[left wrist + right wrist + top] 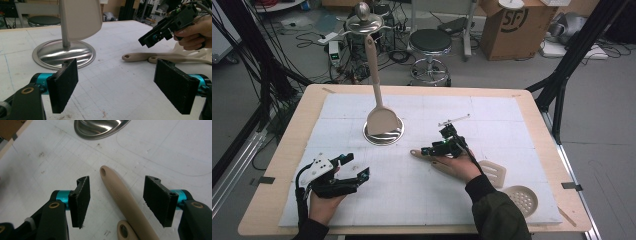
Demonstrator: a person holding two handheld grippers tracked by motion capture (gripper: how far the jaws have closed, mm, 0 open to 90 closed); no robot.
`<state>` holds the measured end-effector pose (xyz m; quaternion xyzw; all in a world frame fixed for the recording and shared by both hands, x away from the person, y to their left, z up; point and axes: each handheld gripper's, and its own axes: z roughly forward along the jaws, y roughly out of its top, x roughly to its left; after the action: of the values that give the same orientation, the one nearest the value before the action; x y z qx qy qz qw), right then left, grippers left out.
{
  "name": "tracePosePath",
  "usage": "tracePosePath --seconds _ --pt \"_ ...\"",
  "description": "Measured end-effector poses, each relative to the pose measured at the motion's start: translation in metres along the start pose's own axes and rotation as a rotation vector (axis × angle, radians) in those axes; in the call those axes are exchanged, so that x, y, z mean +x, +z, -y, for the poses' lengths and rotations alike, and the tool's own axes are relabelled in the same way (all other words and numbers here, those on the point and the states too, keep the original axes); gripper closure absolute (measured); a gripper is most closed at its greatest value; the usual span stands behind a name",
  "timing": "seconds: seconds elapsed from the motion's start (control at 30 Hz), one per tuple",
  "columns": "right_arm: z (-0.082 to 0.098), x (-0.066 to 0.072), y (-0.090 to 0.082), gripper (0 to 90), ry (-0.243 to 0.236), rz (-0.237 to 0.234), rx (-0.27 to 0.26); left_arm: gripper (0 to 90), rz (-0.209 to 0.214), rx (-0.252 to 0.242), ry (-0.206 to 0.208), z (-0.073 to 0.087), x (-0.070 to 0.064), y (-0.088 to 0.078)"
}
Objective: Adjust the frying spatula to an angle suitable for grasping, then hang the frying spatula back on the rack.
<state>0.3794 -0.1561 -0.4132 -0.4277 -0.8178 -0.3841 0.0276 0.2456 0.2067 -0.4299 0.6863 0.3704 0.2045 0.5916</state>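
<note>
Beige utensil handle (123, 200) lies on the white mat between the parted jaws of the right gripper (446, 141), untouched; a second handle end (123, 230) lies just beside it. At the near left, the left gripper (354, 167) hovers with its jaws wide apart and empty. The step looks like a pickup: next, lower and close on the handle. Two utensils lie at the near right, the slotted turner (493, 171) and round skimmer (522, 198); one spatula (379, 117) already hangs on the steel stand (383, 136) farther off.
</note>
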Motion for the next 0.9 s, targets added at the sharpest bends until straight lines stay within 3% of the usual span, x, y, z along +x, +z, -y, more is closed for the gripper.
tracePosePath --seconds 0.33,0.9 --pt "0.002 0.001 0.011 40.4 -0.015 0.006 0.06 20.0 -0.001 0.002 -0.001 0.0 0.0 0.0" --pt "0.003 -0.001 0.016 45.2 -0.062 0.038 0.105 20.0 0.0 0.003 -0.001 0.0 0.0 0.0"
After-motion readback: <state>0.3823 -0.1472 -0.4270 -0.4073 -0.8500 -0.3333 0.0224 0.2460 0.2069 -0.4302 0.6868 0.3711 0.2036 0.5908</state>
